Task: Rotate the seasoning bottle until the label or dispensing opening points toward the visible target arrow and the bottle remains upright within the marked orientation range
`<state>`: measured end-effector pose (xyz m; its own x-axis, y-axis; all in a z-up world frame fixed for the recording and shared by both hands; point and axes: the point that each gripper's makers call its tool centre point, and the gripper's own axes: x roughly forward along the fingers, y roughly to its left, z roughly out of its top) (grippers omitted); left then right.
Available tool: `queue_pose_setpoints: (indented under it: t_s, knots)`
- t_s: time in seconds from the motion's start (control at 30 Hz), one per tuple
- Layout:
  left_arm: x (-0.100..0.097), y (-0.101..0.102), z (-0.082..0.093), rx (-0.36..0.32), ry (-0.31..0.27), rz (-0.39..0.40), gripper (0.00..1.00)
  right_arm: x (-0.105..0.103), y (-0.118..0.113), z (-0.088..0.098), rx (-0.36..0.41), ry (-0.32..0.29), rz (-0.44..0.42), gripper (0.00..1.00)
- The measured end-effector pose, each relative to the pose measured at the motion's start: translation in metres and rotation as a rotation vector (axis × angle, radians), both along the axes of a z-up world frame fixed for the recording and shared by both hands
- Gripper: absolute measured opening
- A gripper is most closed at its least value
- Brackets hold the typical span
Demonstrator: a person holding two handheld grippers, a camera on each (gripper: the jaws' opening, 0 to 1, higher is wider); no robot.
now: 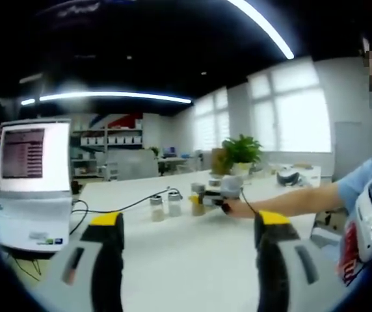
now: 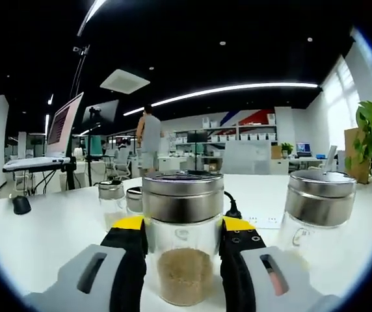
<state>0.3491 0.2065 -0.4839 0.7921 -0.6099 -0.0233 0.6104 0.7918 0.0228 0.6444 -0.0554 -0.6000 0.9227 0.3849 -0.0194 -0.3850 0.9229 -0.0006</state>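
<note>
**Seasoning bottle between the right jaws, upright, ready for rotation**

Item 1. Right gripper: jaws stood either side of the seasoning bottle, yellow-tipped pads level with its shoulder and apparently closed on the glass. The bottle's long axis ran vertical, dead centre between the jaws, so any turn would be about that axis. This gripper was the nearer of the two by far. Contents: brown granules filling roughly the lower third; steel lid on top. No label, opening or target arrow could be made out.

Item 2. Second jar, to the right of the held bottle and apart from it: steel lid, clear glass, contents not discernible.

Item 3. Two smaller jars behind and to the left, lids only legible.

Item 4. Left gripper: jaws wide apart, holding nothing, well back from the cluster of jars on the white table.

Item 5. Laptop, screen lit, at the table's left. Potted plant beyond.
</note>
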Motion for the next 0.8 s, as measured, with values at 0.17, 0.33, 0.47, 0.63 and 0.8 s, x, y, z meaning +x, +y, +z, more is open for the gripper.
queue_pose_setpoints:
  t_s: [0.17,0.33,0.47,0.63,0.8]
  knots:
    - [0.002,0.002,0.000,-0.007,0.006,-0.001,0.87,0.002,0.002,-0.001,-0.017,0.002,0.031,0.42]
    - [0.004,0.004,-0.003,0.007,0.015,0.021,0.87,0.001,0.003,-0.001,-0.042,0.003,0.060,0.42]
    - [0.005,0.009,-0.003,0.023,0.012,0.038,0.87,-0.008,0.006,-0.001,-0.077,0.006,0.114,0.42]
    - [0.006,0.010,-0.002,0.011,0.016,0.037,0.87,-0.023,0.012,0.000,-0.015,0.022,0.213,0.42]
    - [0.004,0.005,-0.005,0.012,0.019,0.035,0.87,-0.052,0.017,0.004,0.047,0.048,0.294,0.42]
